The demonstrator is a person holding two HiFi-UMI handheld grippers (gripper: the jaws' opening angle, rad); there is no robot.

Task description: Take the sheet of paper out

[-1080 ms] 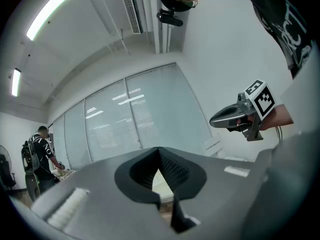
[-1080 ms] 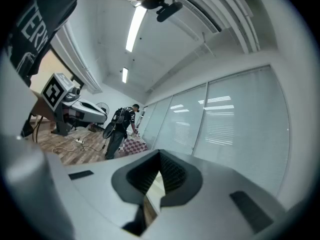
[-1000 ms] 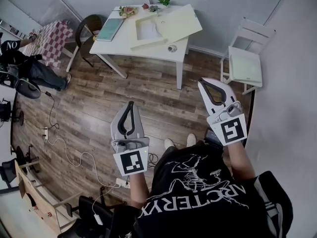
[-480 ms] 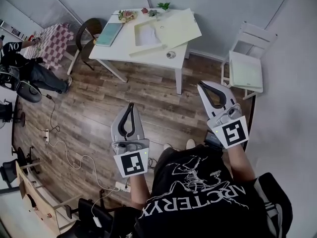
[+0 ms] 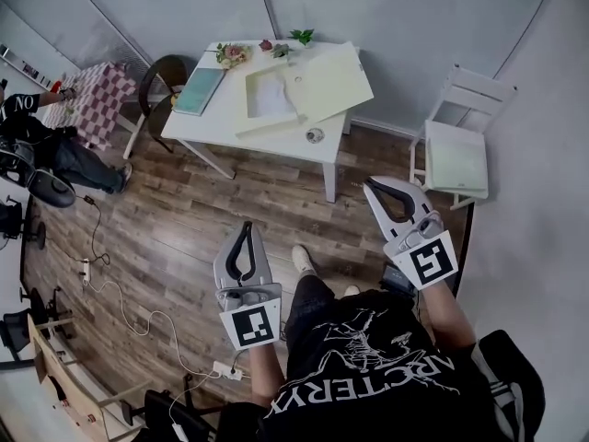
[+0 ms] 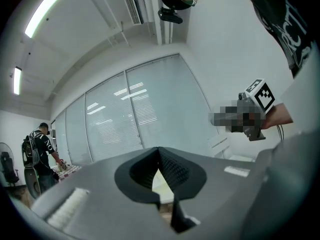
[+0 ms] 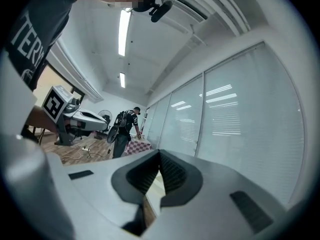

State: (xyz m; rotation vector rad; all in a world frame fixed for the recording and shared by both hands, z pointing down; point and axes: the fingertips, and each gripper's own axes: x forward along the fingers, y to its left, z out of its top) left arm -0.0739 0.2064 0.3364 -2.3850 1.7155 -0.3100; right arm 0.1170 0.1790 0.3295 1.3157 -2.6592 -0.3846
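Left gripper (image 6: 159, 153) jaws shut tip to tip, nothing between them. Right gripper (image 7: 159, 155) same. Both over the brown wooden floor (image 5: 184, 212), well apart from the white desk (image 5: 276, 139). White sheet of paper (image 5: 270, 99) lies in the open cream flat box (image 5: 327, 67) mid-desk, nearer the far edge.

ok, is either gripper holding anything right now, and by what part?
Nothing held. The left gripper and right gripper are both shut and empty, away from the table; the sheet of paper lies there untouched.
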